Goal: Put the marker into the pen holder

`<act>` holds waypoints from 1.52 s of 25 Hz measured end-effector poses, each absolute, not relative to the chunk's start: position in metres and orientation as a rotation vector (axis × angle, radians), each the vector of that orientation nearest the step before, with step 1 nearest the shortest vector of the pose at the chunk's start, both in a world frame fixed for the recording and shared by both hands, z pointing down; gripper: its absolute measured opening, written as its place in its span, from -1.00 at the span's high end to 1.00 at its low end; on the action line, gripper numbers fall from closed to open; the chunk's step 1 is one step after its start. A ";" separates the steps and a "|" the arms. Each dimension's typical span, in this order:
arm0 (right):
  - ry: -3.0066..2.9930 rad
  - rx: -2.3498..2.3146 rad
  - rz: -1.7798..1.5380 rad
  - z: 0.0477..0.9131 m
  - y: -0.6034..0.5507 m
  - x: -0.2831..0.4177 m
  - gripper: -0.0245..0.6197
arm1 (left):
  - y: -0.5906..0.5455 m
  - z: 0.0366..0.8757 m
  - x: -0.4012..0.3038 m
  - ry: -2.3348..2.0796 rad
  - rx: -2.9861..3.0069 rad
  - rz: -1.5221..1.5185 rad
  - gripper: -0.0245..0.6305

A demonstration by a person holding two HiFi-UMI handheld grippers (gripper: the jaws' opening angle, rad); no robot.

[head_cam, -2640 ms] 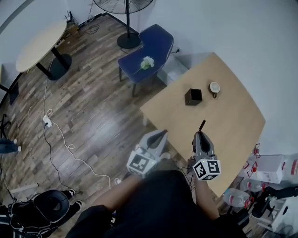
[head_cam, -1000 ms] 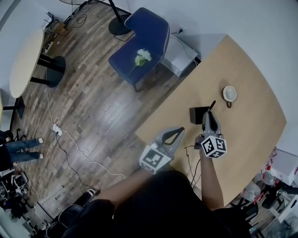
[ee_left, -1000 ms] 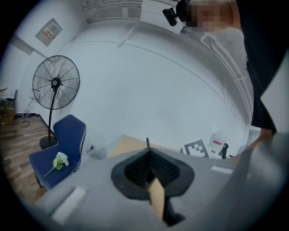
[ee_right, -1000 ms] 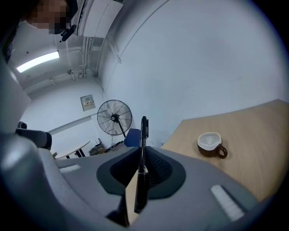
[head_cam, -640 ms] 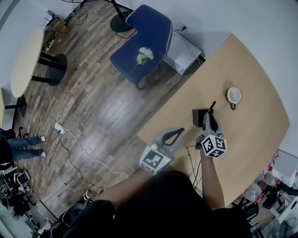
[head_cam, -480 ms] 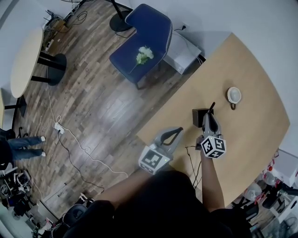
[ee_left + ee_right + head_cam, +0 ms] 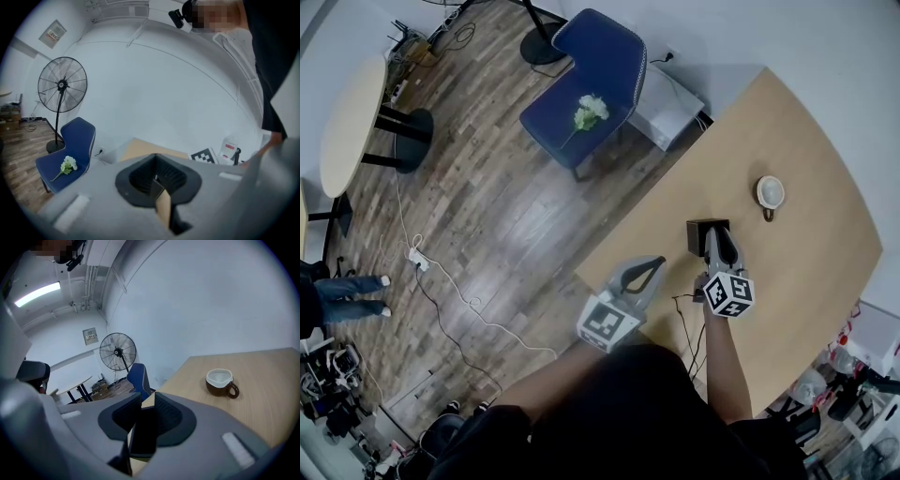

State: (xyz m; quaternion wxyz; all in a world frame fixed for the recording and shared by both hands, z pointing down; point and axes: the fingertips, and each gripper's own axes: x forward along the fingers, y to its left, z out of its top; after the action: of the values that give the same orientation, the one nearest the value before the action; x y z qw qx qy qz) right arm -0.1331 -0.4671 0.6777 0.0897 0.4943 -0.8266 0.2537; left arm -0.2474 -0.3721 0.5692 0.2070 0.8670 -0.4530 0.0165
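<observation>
As the right gripper (image 7: 718,236) hovers over the pen holder (image 7: 697,236), fingers slightly apart, marker unseen, the drop looks done; next, lift clear.

- The table (image 7: 787,150) is viewed from the head, from well above and steeply downward.
- From the left gripper (image 7: 649,267), a level view is taken toward the wall (image 7: 164,93). The blue chair (image 7: 70,150) is shared with the head view.
- From the right gripper (image 7: 718,232), the table is viewed low and near. The cup (image 7: 220,382) is shared with the head view, and the fan (image 7: 118,352) with the left gripper view.
</observation>
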 end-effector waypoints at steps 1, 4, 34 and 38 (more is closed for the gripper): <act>-2.462 1.469 0.763 0.676 -0.467 -0.133 0.65 | -0.371 0.568 -0.248 -1.264 2.416 0.045 0.92; -2.471 1.464 0.771 0.666 -0.459 -0.132 0.66 | -0.366 0.561 -0.252 -1.274 2.428 0.036 0.92; -2.301 1.794 0.490 0.472 0.011 0.002 0.92 | 0.001 0.440 -0.198 -1.224 2.615 -0.174 0.92; -2.283 1.853 0.417 0.458 0.047 0.047 0.92 | 0.026 0.432 -0.156 -1.219 2.664 -0.142 0.92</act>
State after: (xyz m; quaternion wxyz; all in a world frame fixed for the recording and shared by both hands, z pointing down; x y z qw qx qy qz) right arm 0.0468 0.0469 0.4582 0.0858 0.6216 -0.7659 0.1398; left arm -0.1558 0.0260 0.4319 0.1040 0.9033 -0.4134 -0.0481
